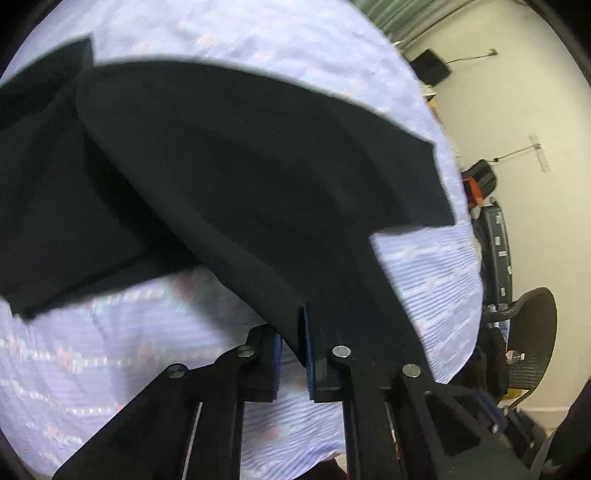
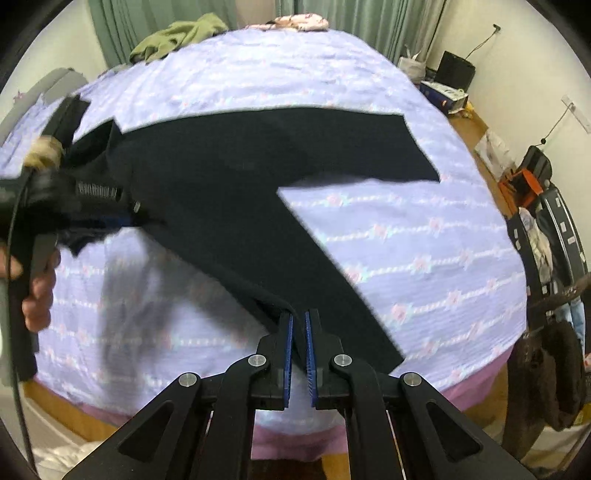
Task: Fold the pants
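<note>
Black pants (image 2: 258, 177) lie spread across a lilac bedcover (image 2: 406, 240), one end lifted off it. My right gripper (image 2: 298, 332) is shut on a near edge of the pants, with cloth pinched between its blue pads. At the left of the right wrist view, a hand (image 2: 37, 291) holds my left gripper (image 2: 125, 218), which grips another edge of the same garment. In the left wrist view the pants (image 1: 221, 166) drape up from the bedcover (image 1: 110, 350) into my left gripper (image 1: 293, 354), shut on the fabric.
A green garment (image 2: 177, 35) and a pink floral cloth (image 2: 303, 20) lie at the far end of the bed. To the right stand a black box (image 2: 456, 70), a black and orange bag (image 2: 532, 173) and a mesh chair (image 1: 532, 332).
</note>
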Available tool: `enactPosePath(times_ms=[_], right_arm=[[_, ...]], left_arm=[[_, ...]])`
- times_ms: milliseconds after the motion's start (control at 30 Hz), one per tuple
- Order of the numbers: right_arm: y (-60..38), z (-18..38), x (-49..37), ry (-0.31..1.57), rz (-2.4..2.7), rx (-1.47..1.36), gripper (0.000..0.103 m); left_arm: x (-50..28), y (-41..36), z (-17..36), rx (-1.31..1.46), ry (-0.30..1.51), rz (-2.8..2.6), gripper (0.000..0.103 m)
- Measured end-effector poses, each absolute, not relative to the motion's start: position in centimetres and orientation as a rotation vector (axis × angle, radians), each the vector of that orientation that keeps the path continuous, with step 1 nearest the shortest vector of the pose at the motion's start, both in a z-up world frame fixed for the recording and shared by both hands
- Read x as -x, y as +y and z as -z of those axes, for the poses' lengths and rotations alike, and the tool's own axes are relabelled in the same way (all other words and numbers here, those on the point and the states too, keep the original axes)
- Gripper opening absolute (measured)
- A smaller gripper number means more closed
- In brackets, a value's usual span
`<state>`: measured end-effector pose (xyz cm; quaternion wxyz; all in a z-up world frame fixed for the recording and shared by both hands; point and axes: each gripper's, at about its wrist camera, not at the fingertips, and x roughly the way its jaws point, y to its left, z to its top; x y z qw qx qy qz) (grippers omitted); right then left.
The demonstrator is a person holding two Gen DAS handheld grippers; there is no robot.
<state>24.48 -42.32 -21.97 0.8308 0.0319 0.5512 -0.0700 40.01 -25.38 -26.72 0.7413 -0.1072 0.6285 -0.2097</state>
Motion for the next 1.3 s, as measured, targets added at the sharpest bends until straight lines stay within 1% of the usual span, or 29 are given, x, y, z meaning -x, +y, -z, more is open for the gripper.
enactPosePath(times_ms=[133, 233, 367, 500, 633, 667, 800, 900, 933, 967, 1000, 1033, 1067, 1100, 1133, 1167, 1300], right_arm=[[-44.8, 18.7, -27.0, 1.077, 0.163, -0.023, 0.005], [-46.9, 16.4, -29.3, 1.002, 0.17, 0.004, 0.005], [-50.9, 14.1, -34.5, 0.926, 0.173, 0.062, 0.005], [-55.5, 15.1, -41.3, 0.94, 0.152, 0.1, 0.005], [-59.9, 19.6, -48.5, 1.029, 0.129, 0.12, 0.005], [-60.7, 20.5, -49.7, 1.047, 0.134, 0.121, 0.002], [-64.5, 24.2, -53.8, 1.106, 0.18, 0.087, 0.002], [-67.1, 25.7, -54.8, 1.095, 0.238, 0.01, 0.002], [-67.8, 25.9, -54.5, 1.089, 0.258, -0.032, 0.004], [-68.5, 26.0, -54.1, 1.089, 0.263, -0.083, 0.012], [-68.8, 26.1, -53.5, 1.086, 0.263, -0.127, 0.02], [-69.1, 26.2, -52.7, 1.074, 0.26, -0.166, 0.038], [-69.2, 26.3, -52.0, 1.064, 0.262, -0.186, 0.044], [-69.3, 26.3, -51.1, 1.051, 0.262, -0.2, 0.044], [-69.4, 26.5, -50.4, 1.041, 0.26, -0.211, 0.044], [-69.4, 26.7, -49.4, 1.04, 0.255, -0.226, 0.044], [-68.9, 26.9, -45.5, 1.021, 0.243, -0.309, 0.044]], left_arm=[[-42.0, -27.5, 22.6, 0.239, 1.277, 0.507, 0.008], [-45.0, -30.4, 19.5, 0.214, 1.194, 0.535, 0.008], [-49.9, -34.4, 18.1, 0.177, 1.157, 0.546, 0.008], [-55.4, -38.3, 19.8, 0.084, 1.163, 0.497, 0.008], [-59.3, -40.4, 23.0, 0.033, 1.196, 0.431, 0.008], [-60.5, -40.8, 24.2, 0.02, 1.211, 0.409, 0.008], [-62.3, -41.7, 27.9, 0.002, 1.252, 0.364, 0.008], [-63.1, -42.7, 29.8, -0.061, 1.268, 0.358, 0.009], [-63.1, -43.0, 30.2, -0.077, 1.279, 0.36, 0.013], [-63.0, -43.2, 30.4, -0.082, 1.285, 0.365, 0.018], [-63.2, -43.5, 30.4, -0.08, 1.289, 0.379, 0.03], [-63.1, -43.7, 30.2, -0.071, 1.282, 0.405, 0.044], [-62.8, -44.2, 29.5, -0.071, 1.252, 0.432, 0.049], [-62.4, -44.7, 28.7, -0.083, 1.217, 0.45, 0.058], [-62.1, -45.1, 28.2, -0.1, 1.192, 0.458, 0.07], [-61.3, -45.7, 27.1, -0.127, 1.153, 0.466, 0.073], [-56.9, -46.8, 24.4, -0.214, 1.057, 0.551, 0.077]])
